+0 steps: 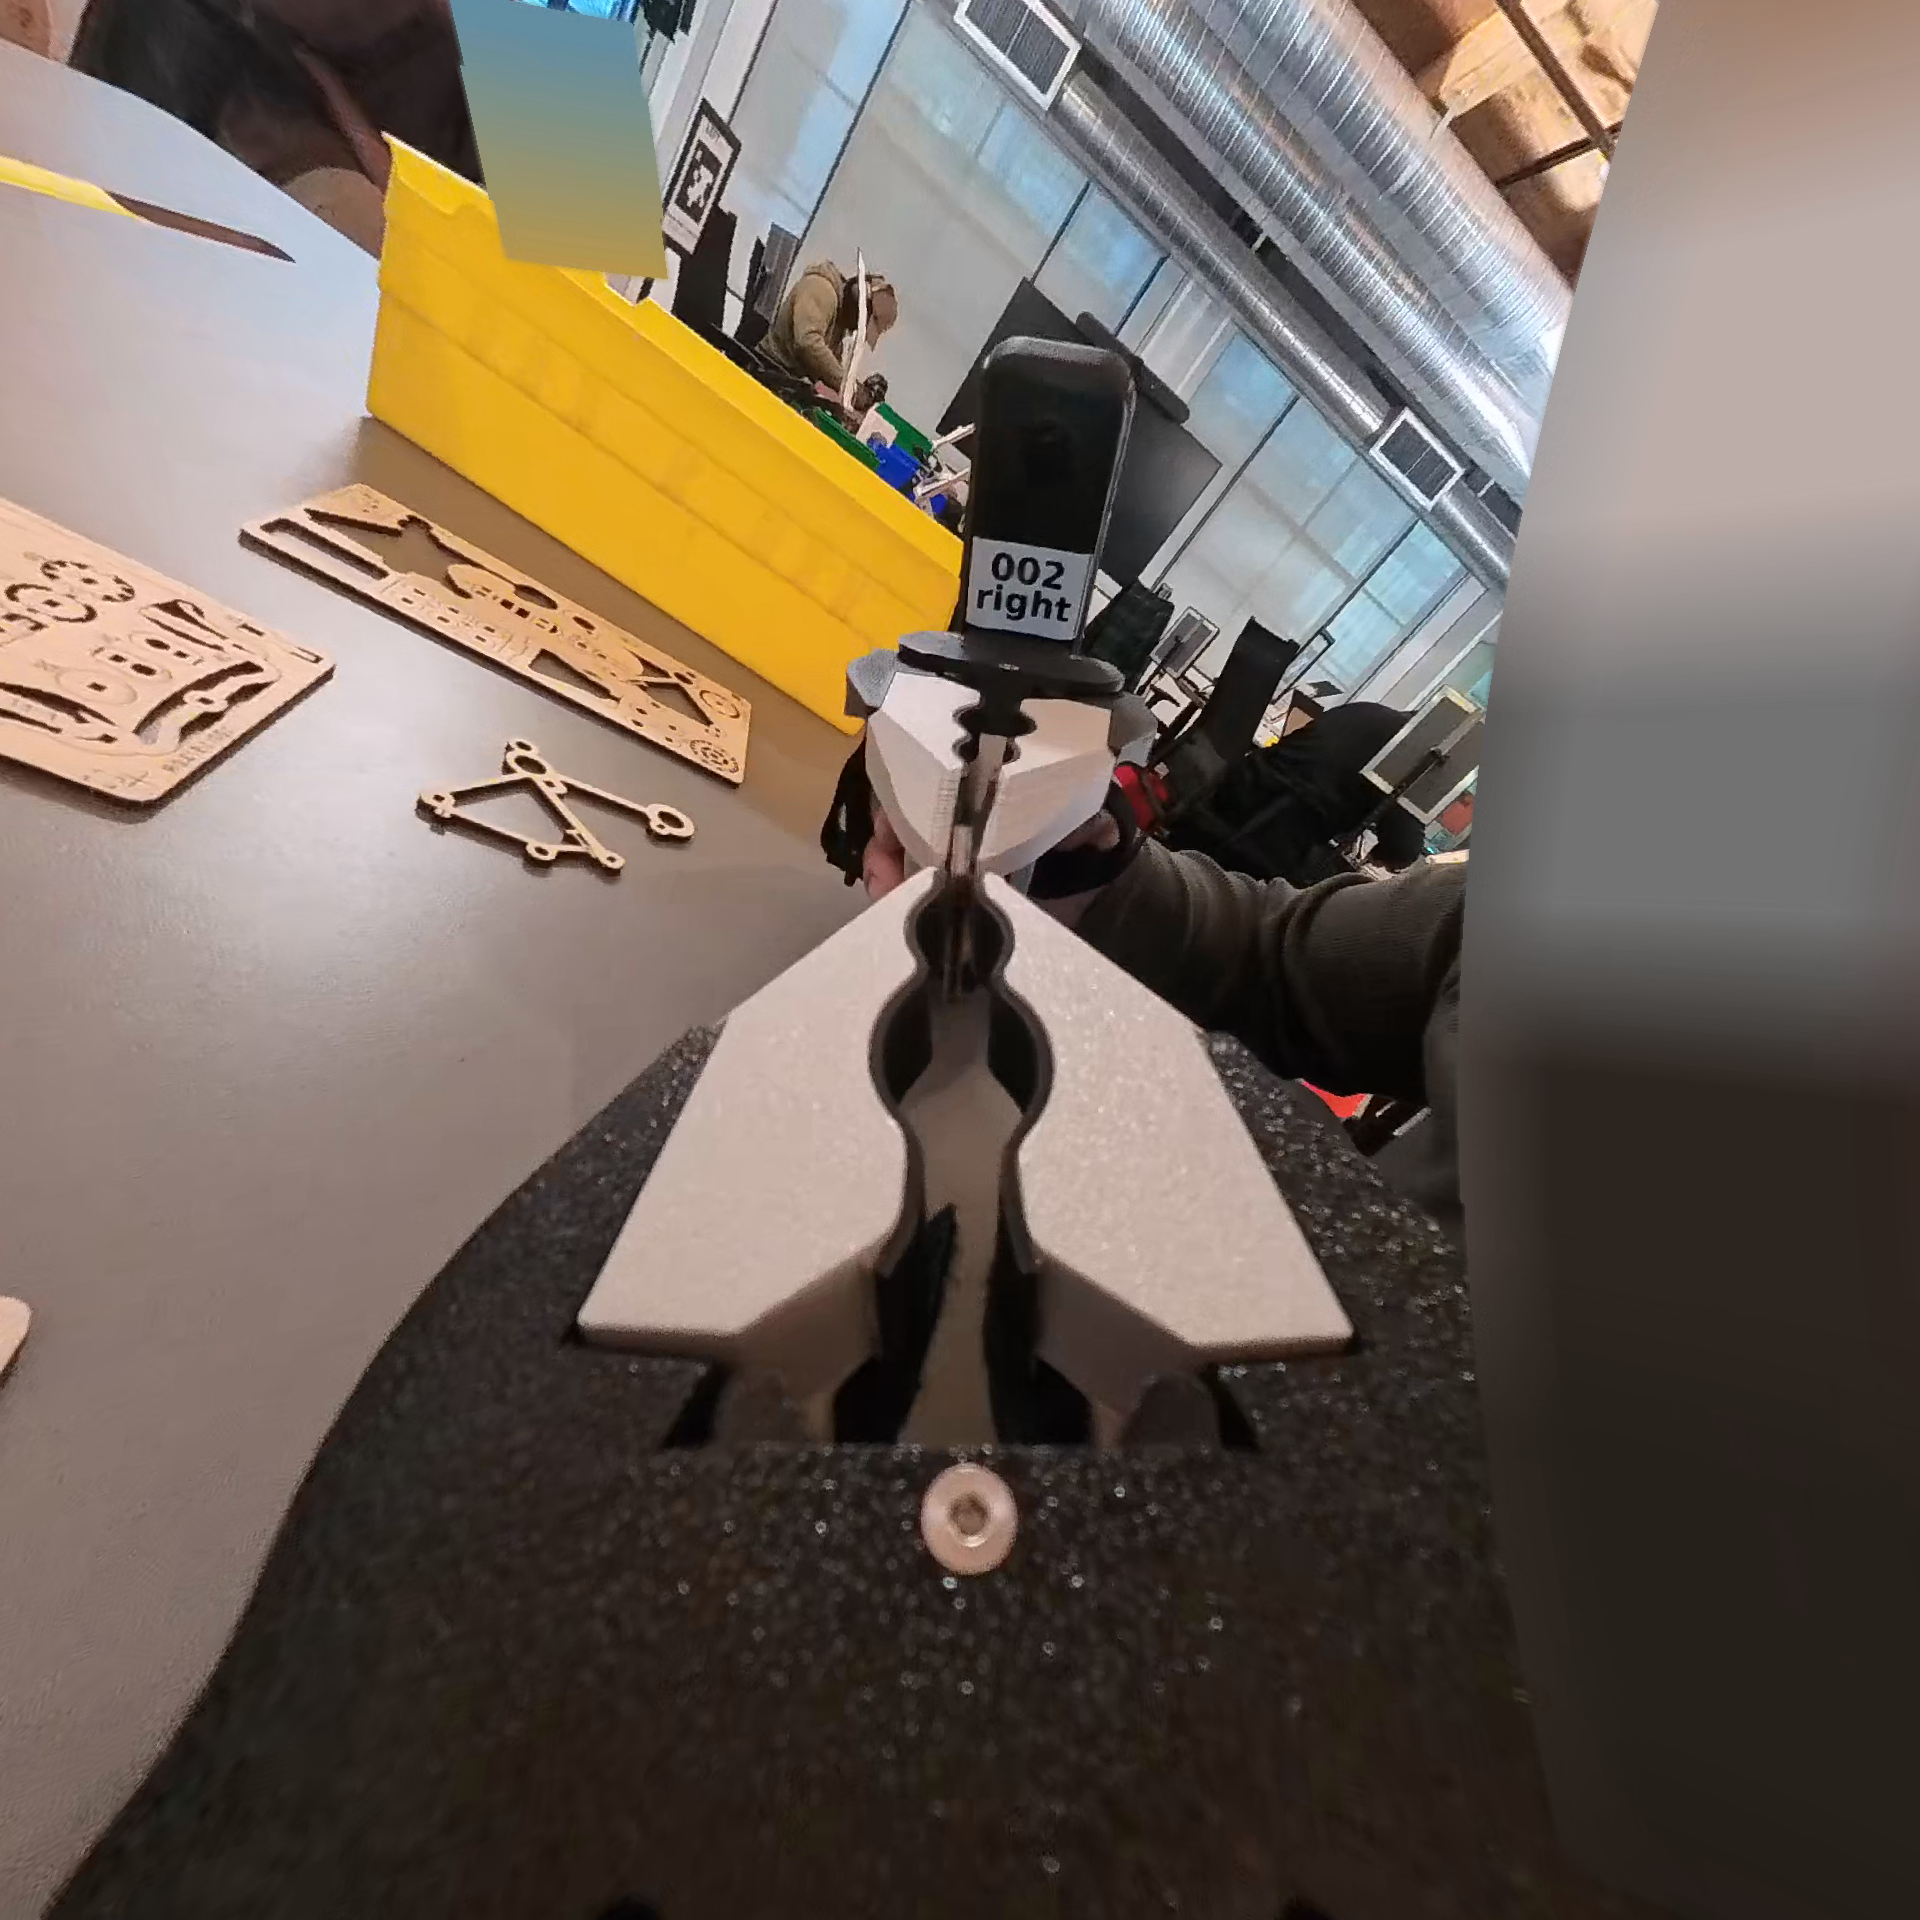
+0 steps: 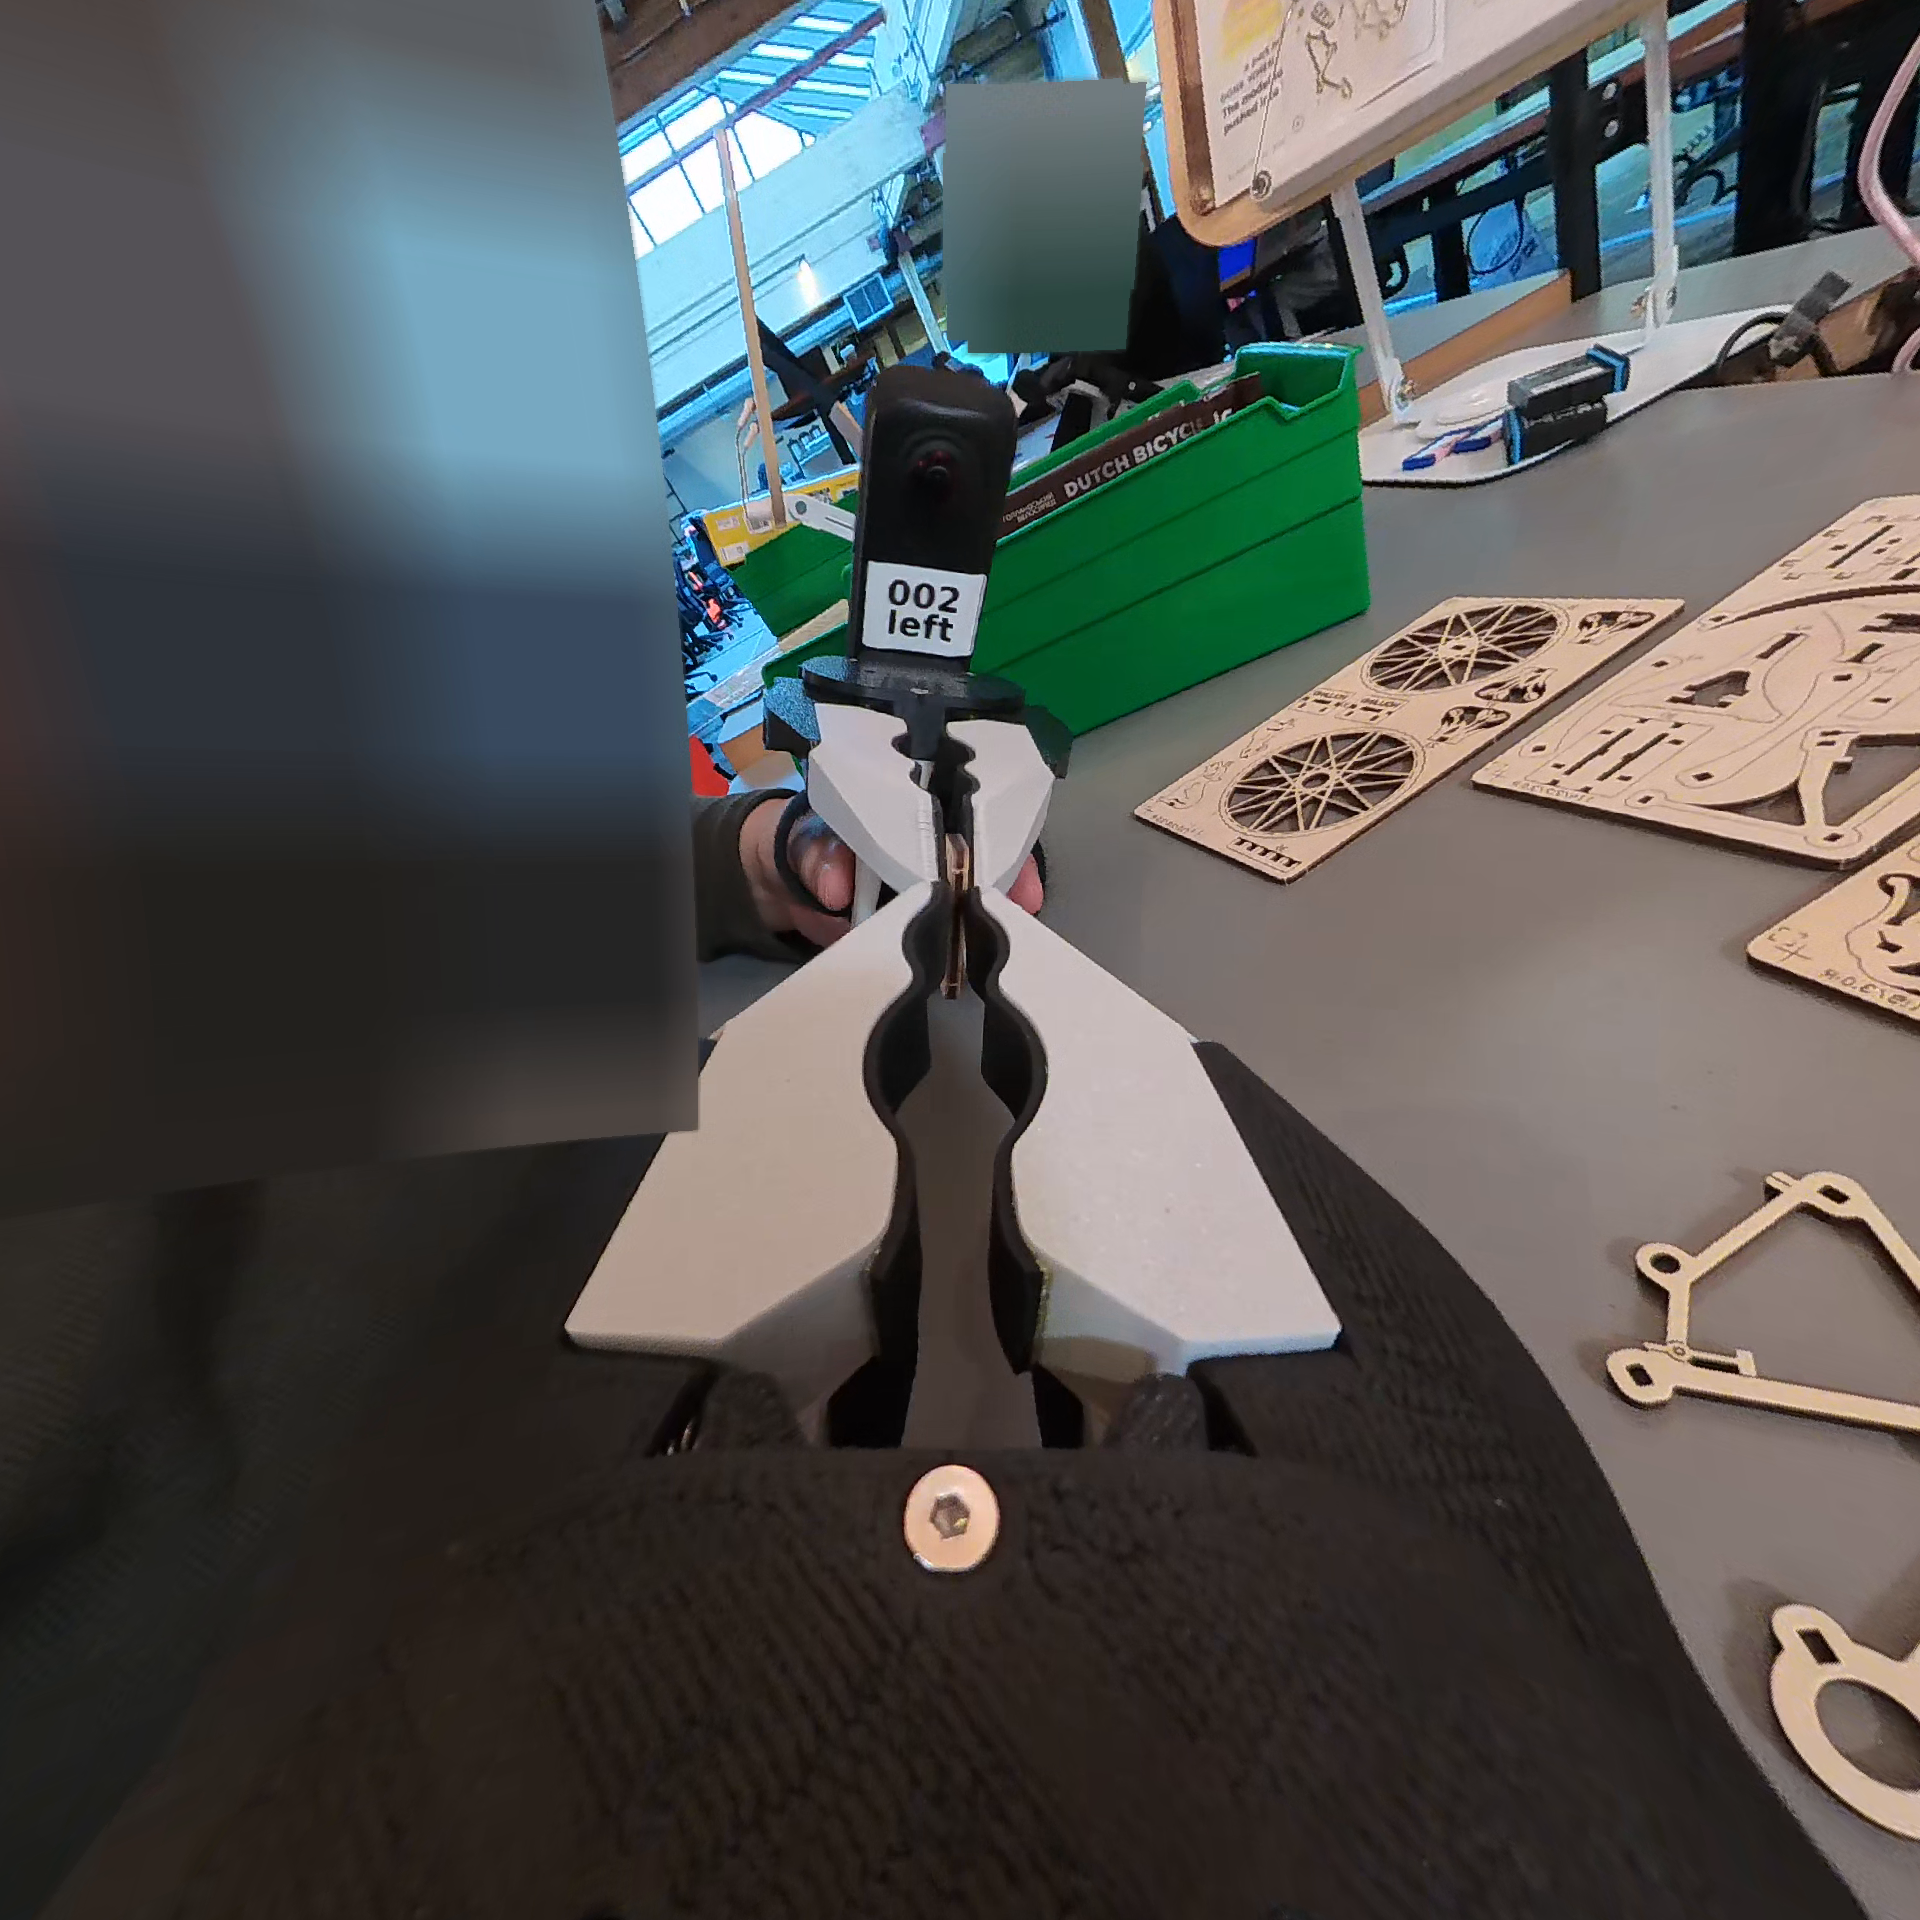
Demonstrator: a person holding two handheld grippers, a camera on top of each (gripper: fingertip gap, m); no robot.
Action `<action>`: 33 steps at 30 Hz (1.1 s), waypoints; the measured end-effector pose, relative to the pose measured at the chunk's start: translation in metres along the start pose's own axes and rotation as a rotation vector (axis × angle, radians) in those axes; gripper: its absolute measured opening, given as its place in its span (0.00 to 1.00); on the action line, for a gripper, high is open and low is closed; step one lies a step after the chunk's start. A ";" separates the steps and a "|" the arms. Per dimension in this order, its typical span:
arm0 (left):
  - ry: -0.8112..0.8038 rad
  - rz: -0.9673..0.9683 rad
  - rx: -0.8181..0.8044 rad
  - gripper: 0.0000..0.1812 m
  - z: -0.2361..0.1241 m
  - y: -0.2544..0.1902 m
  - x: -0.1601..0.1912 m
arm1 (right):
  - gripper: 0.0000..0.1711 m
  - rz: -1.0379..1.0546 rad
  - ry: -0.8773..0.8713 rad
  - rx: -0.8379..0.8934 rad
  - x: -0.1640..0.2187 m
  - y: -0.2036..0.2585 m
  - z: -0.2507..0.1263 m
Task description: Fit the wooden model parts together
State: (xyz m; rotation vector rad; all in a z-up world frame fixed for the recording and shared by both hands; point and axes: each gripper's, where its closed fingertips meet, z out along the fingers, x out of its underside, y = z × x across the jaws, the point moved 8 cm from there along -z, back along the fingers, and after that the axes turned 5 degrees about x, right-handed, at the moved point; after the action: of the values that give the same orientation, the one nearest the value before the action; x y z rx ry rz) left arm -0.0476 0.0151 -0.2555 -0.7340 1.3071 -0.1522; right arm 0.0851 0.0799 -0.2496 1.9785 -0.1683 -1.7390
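My left gripper (image 1: 958, 896) and my right gripper (image 2: 956, 906) face each other tip to tip above the grey table (image 1: 312, 1039). Both are shut on thin wooden model parts seen edge-on. In the left wrist view a thin part (image 1: 954, 966) sits between my left fingers and reaches into the right gripper (image 1: 968, 844). In the right wrist view a thin part (image 2: 952, 961) sits between my right fingers, touching the piece in the left gripper (image 2: 951, 860). I cannot tell whether this is one piece or two joined. A hand holds each far gripper.
A loose triangular wooden frame (image 1: 540, 805) (image 2: 1787, 1309) lies on the table. Punched wooden sheets (image 1: 499, 623) (image 2: 1403, 727) lie beyond it. A yellow bin (image 1: 623, 447) and a green bin (image 2: 1143, 561) stand behind. A curved loose piece (image 2: 1849, 1704) lies near right. An instruction board (image 2: 1351, 94) stands at the back. My left and right fingertips are right by each other.
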 end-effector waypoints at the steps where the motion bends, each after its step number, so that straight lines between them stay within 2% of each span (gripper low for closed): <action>1: 0.001 -0.004 0.002 0.01 0.000 0.000 0.000 | 0.00 0.000 -0.006 0.000 -0.001 0.000 0.000; 5: 0.016 -0.005 -0.019 0.07 0.002 0.002 0.002 | 0.00 -0.003 -0.013 -0.004 -0.001 0.001 0.000; 7: 0.014 -0.004 0.011 0.00 0.002 0.000 0.002 | 0.00 -0.019 -0.011 0.007 -0.001 0.001 0.001; 13: 0.029 -0.008 0.010 0.00 0.000 0.000 0.001 | 0.00 -0.056 -0.022 0.033 0.000 0.002 0.003; 18: 0.065 0.005 0.002 0.00 0.003 0.000 0.004 | 0.01 -0.010 -0.023 0.007 0.001 0.001 0.003; 33: 0.052 0.001 -0.003 0.00 0.001 0.001 0.003 | 0.01 0.001 -0.014 0.000 0.001 -0.001 0.002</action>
State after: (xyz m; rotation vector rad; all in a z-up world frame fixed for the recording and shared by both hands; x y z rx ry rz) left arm -0.0457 0.0146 -0.2586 -0.7364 1.3575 -0.1695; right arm 0.0829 0.0797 -0.2509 1.9662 -0.1731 -1.7527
